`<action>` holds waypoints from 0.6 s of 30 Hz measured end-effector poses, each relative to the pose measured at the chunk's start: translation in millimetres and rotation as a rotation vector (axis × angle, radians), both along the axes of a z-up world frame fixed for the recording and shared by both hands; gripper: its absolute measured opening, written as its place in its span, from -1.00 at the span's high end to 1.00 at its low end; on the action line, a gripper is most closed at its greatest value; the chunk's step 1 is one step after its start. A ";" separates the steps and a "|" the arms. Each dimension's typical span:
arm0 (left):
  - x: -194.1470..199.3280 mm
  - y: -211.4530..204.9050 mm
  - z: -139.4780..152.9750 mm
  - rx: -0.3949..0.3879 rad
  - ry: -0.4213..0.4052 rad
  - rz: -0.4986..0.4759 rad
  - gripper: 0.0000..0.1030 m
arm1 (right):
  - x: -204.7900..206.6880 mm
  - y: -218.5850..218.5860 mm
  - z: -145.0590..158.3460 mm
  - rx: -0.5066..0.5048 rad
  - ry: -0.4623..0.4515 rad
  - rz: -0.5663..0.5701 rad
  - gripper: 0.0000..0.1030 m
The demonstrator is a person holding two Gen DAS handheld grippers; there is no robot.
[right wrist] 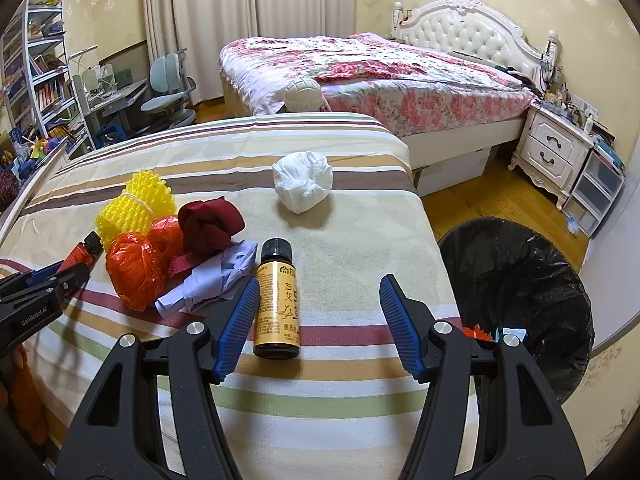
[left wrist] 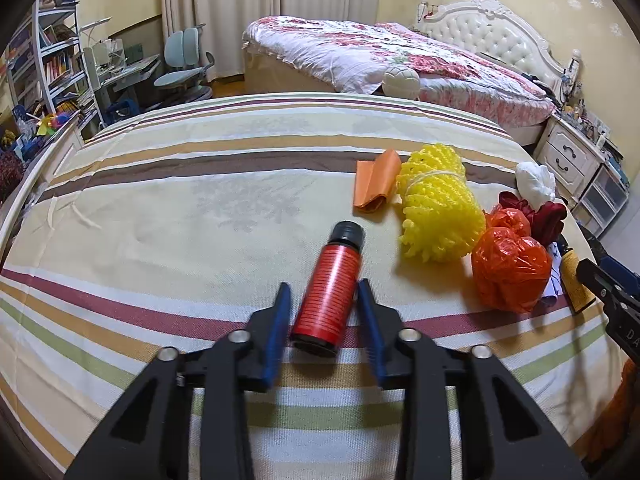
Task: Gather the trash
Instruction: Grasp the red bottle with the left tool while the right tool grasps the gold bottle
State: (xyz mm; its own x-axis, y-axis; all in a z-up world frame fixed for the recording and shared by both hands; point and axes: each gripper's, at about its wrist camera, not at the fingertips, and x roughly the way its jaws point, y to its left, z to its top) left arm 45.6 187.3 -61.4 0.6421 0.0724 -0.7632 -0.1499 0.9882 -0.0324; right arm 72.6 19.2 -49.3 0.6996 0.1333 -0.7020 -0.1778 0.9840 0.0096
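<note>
On the striped bedcover [right wrist: 340, 392] a scatter of rubbish waits to be cleared, and each tool has lined itself up on a small bottle. The left gripper [left wrist: 324, 292] straddles the red bottle [left wrist: 330, 296], which lies on its side with its black cap pointing far and slightly right; the blue pads sit just beside the bottle's flanks, though whether they already press on it is hard to judge, since the fisheye view blurs the contact line. The right gripper [right wrist: 318, 300] stands wide apart, its left pad touching or nearly touching the gold bottle [right wrist: 277, 304], which lies flat with its cap pointing away, while the other pad is well clear, so the tool looks off-centre for a squeeze. Left of that bottle sits a heap: crumpled lilac paper [right wrist: 212, 280], a dark red cloth [right wrist: 210, 224], orange plastic bags [right wrist: 134, 270] and yellow foam netting [right wrist: 132, 208]. A white tissue wad [right wrist: 303, 186] lies farther off, alone, and an orange folded sheet [left wrist: 376, 184] rests left of the netting in the left view. The black-lined bin [right wrist: 520, 280] stands on the floor at the right of the bed, close to the right tool, which probably explains why the items are gathered toward that edge. A few scraps already show inside it.
</note>
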 end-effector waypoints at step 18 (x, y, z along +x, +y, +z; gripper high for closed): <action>-5.7 3.3 1.1 -0.011 -0.019 0.000 0.52 | 3.1 25.9 -6.9 -0.047 0.058 0.072 0.54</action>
